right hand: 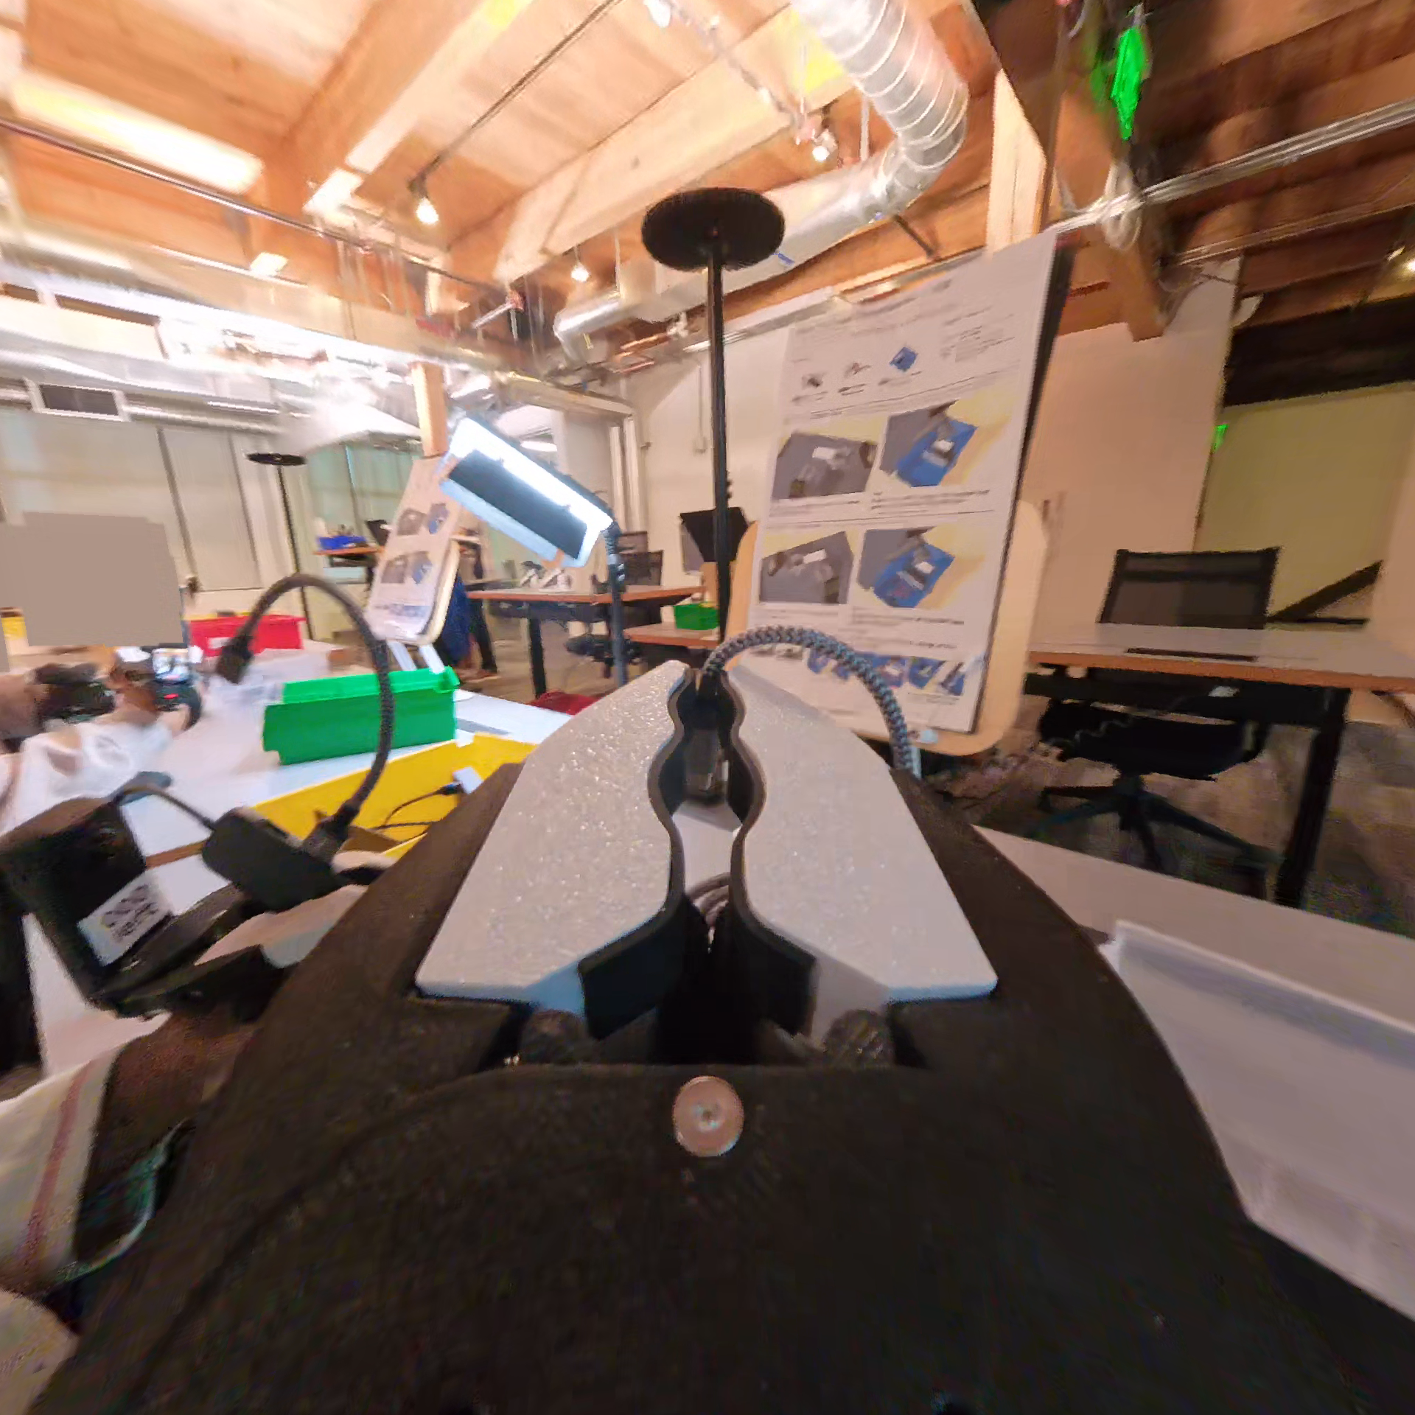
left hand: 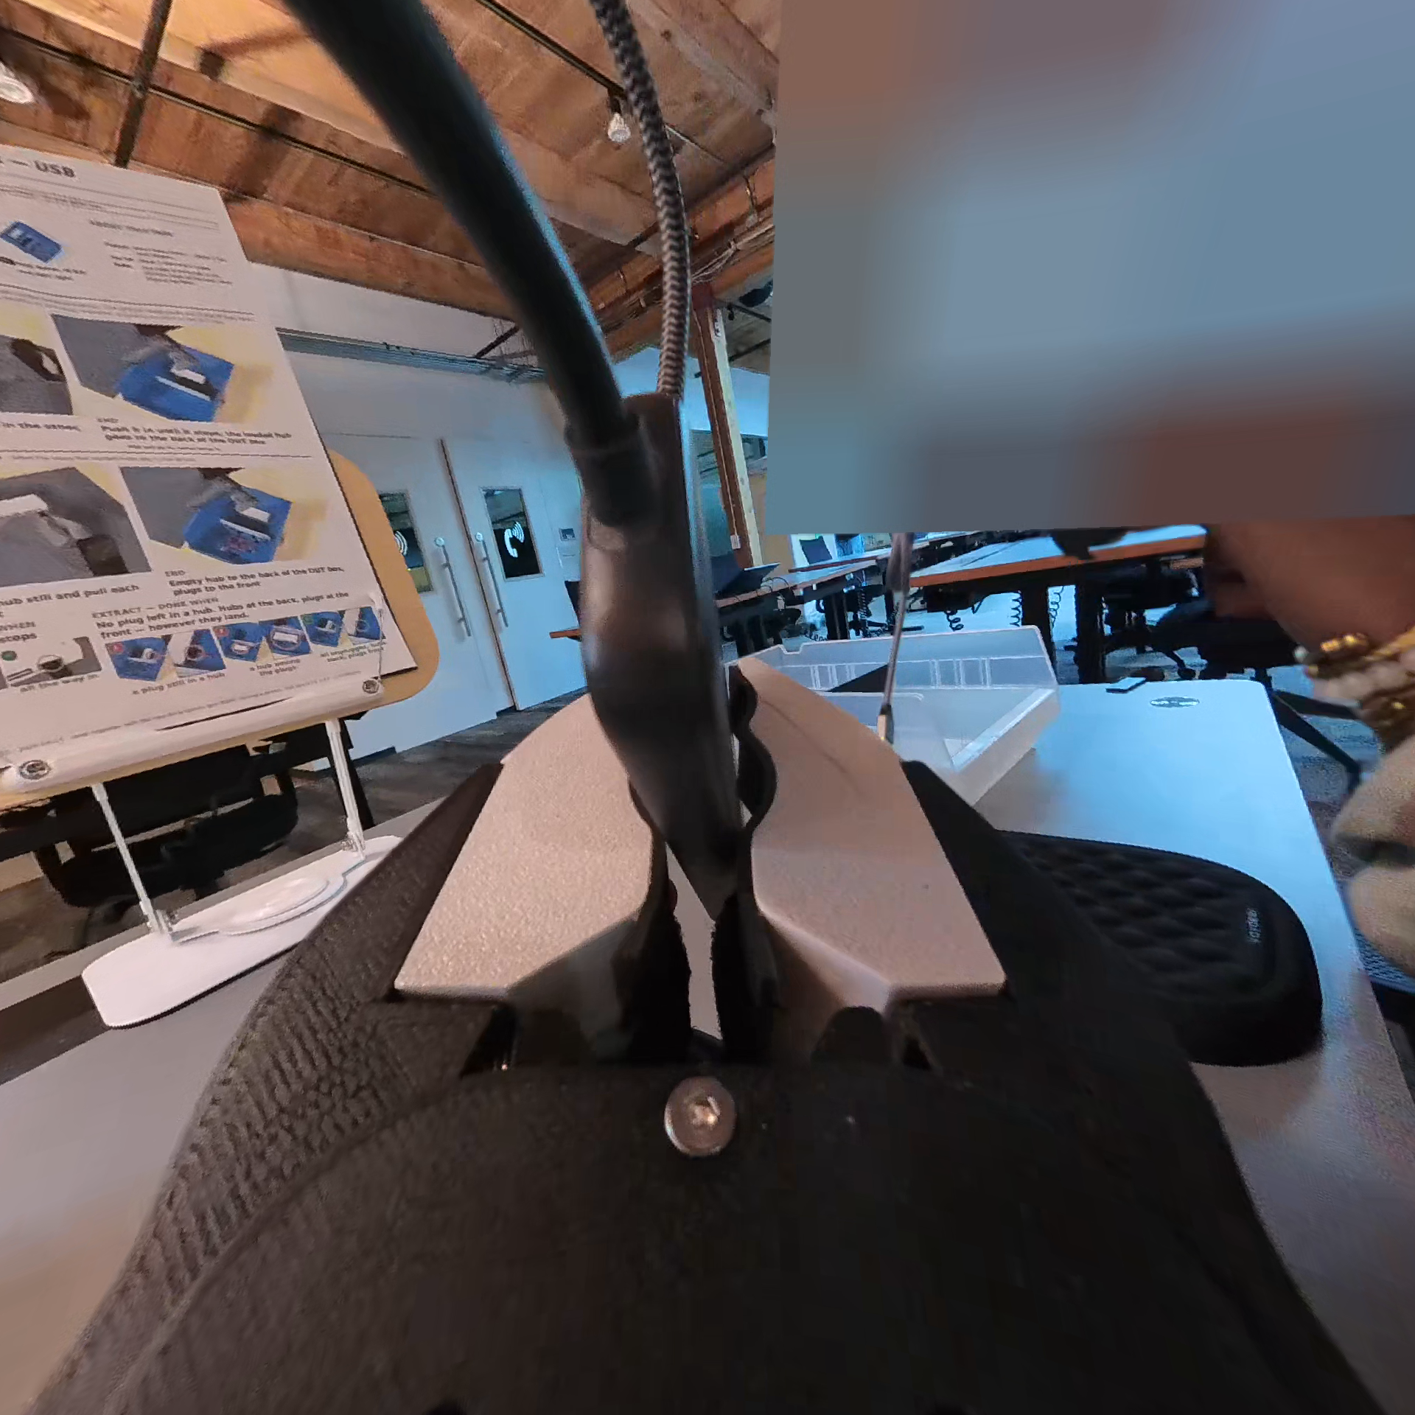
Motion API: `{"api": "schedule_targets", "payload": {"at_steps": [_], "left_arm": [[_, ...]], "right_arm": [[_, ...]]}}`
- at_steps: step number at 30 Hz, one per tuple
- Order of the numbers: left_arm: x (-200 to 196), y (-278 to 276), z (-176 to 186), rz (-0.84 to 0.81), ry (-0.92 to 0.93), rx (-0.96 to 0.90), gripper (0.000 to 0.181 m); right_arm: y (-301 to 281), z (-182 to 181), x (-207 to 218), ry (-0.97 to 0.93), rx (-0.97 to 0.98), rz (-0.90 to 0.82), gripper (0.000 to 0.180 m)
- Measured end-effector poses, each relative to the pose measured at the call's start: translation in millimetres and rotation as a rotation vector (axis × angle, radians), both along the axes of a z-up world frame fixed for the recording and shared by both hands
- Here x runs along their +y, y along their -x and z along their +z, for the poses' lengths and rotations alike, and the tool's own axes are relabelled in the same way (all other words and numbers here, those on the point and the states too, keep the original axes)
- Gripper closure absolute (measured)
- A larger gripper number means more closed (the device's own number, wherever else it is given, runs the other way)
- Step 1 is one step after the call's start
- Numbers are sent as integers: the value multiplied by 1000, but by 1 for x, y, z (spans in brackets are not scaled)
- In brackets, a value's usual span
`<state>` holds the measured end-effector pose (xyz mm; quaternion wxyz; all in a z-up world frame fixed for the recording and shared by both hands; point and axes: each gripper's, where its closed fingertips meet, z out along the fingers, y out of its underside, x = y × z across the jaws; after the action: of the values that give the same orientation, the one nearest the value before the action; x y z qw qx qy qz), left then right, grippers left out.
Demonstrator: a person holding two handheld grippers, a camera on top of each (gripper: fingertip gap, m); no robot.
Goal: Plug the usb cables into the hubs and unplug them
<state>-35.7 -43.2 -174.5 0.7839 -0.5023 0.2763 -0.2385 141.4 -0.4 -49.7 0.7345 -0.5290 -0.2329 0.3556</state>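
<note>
usb hub: black, light and rigid by the look of it, pinched upright in the left gripper, its thick cable stiff and springy; best held by the body. braided usb cable: limp, its plug clamped at the right gripper tips. both are raised above the white table in open air, with a clear bin near.

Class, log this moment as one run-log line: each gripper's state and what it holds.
left gripper: shut on black hub | right gripper: shut on braided cable plug | plug and hub apart
</note>
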Motion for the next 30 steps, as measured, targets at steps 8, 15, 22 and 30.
{"api": "schedule_targets", "payload": {"at_steps": [8, 15, 22, 30], "left_arm": [[-1, 0, 2, -12, -5, -20, 168], [2, 9, 5, -38, 45, -110, 168], [3, 8, 3, -91, 89, -143, 168], [2, -1, -4, -89, 84, -65, 168]], "right_arm": [[-48, 22, 20, -16, 3, -141, 175], [-81, -37, 62, 162, -181, -334, 175], [-85, -172, 93, 566, -515, -393, 174], [-74, -213, 88, 668, -517, -321, 148]]}}
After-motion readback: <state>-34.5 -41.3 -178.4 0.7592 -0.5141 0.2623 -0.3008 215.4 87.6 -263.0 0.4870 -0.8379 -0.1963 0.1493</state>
